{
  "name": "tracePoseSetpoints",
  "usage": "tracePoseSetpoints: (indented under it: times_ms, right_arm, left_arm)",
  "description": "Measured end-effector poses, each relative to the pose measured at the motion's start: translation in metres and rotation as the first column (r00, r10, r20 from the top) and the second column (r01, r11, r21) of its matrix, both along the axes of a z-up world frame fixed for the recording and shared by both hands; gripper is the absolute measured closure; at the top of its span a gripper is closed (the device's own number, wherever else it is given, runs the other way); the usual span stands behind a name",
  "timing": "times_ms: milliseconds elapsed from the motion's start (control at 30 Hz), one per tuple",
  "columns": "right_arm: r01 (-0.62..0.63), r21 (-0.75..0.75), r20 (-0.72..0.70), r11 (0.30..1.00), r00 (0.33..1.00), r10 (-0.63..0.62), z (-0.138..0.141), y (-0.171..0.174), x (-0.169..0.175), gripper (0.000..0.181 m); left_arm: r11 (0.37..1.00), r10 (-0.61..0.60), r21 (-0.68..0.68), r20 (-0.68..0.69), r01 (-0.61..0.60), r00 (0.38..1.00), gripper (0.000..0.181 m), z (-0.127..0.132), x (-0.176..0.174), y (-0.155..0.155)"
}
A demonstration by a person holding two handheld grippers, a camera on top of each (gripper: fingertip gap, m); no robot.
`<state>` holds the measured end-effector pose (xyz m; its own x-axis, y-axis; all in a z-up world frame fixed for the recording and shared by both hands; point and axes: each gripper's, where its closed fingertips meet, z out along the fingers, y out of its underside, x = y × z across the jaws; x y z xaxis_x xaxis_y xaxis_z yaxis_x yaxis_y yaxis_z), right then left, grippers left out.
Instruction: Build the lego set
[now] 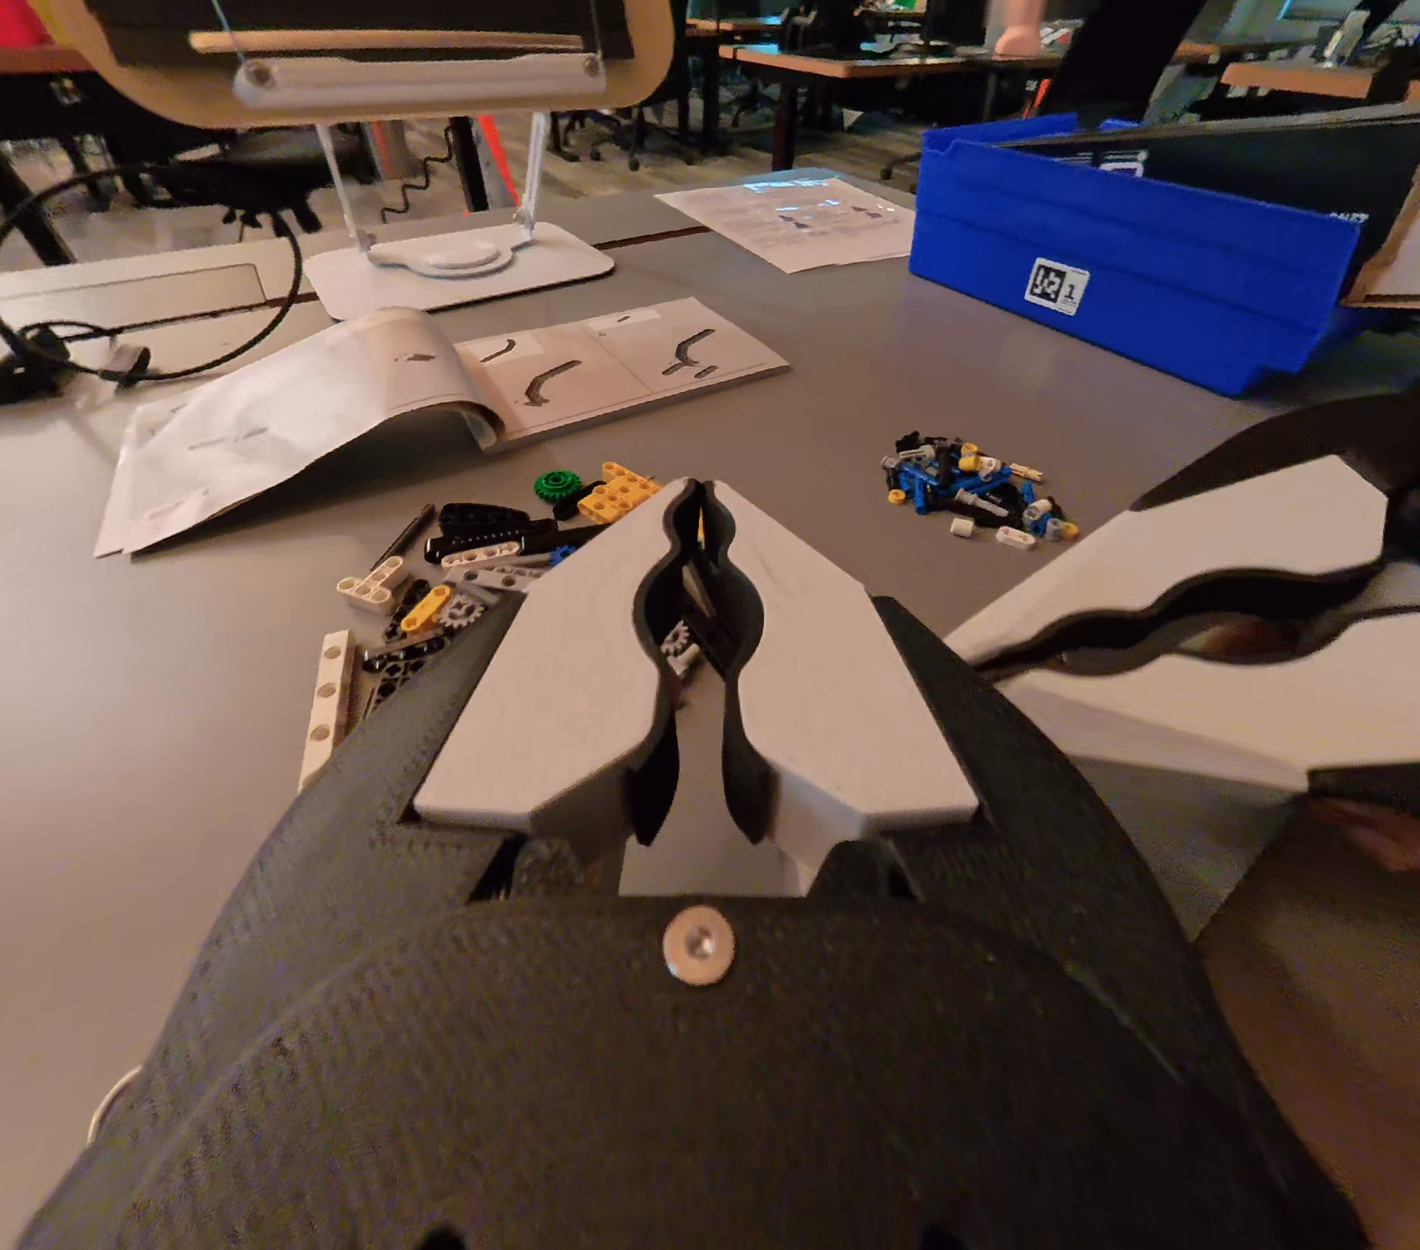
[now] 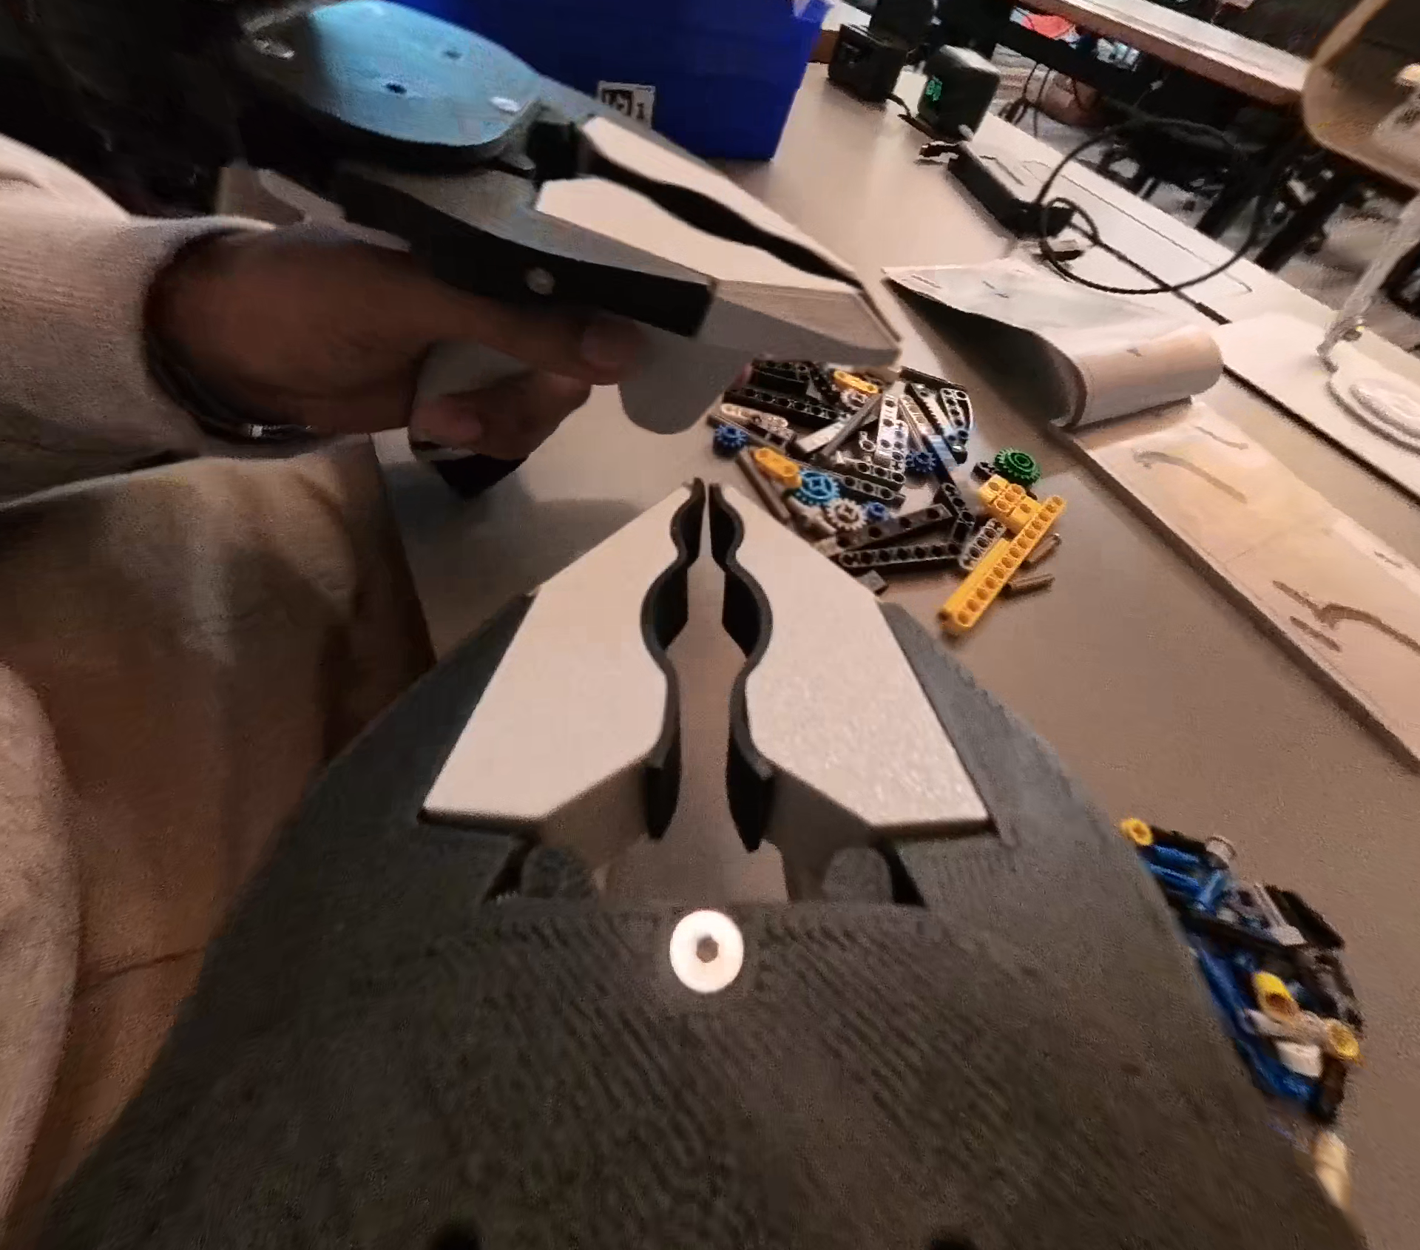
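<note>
A pile of lego beams, gears and yellow pieces [image 1: 492, 544] lies on the grey table [image 1: 192, 675]; it also shows in the right wrist view [image 2: 891, 483]. A second pile of small blue, yellow and white pieces [image 1: 976, 491] lies to its right and shows low in the right wrist view [image 2: 1245, 944]. My left gripper [image 1: 705, 487] is shut and empty, held just above the big pile's right side; it also shows in the right wrist view [image 2: 868, 306]. My right gripper [image 2: 707, 491] is shut and empty, beside the left one [image 1: 972, 656], near the table's front edge.
An open instruction booklet [image 1: 430, 383] lies behind the big pile. A blue bin [image 1: 1137, 260] holding a cardboard box stands at the back right. A book stand [image 1: 453, 260], a loose sheet [image 1: 799, 222] and cables [image 1: 92, 352] are at the back. My hands' fingertips stand some 7 cm from each other.
</note>
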<state>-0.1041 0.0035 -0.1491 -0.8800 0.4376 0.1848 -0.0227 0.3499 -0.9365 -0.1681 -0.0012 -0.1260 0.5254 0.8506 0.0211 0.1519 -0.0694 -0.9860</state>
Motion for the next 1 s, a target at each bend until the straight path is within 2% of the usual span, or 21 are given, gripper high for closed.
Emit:
tracePoseSetpoints:
  times_ms: [167, 367, 800, 1000]
  right_arm:
    - [0.0, 0.023, -0.086, 1.0, 0.996, 0.002, 0.002, -0.001, 0.007, 0.181]
    - [0.053, -0.029, -0.058, 0.998, 0.997, -0.055, 0.007, 0.015, 0.003, 0.181]
    - [0.075, -0.041, -0.009, 0.996, 0.997, -0.075, 0.006, 0.022, -0.001, 0.18]
    - [0.093, -0.069, 0.021, 0.993, 0.996, -0.092, 0.009, 0.029, -0.007, 0.181]
  left_arm:
    - [0.999, -0.046, 0.007, -0.029, 0.046, 0.999, 0.181, 0.005, 0.002, 0.017]
    - [0.988, -0.128, 0.084, -0.006, 0.128, 0.992, 0.181, 0.008, 0.004, 0.038]
    - [0.984, -0.126, 0.127, -0.004, 0.125, 0.992, 0.181, 0.008, -0.002, 0.04]
    - [0.987, -0.119, 0.101, -0.029, 0.121, 0.992, 0.181, 0.01, 0.0, 0.039]
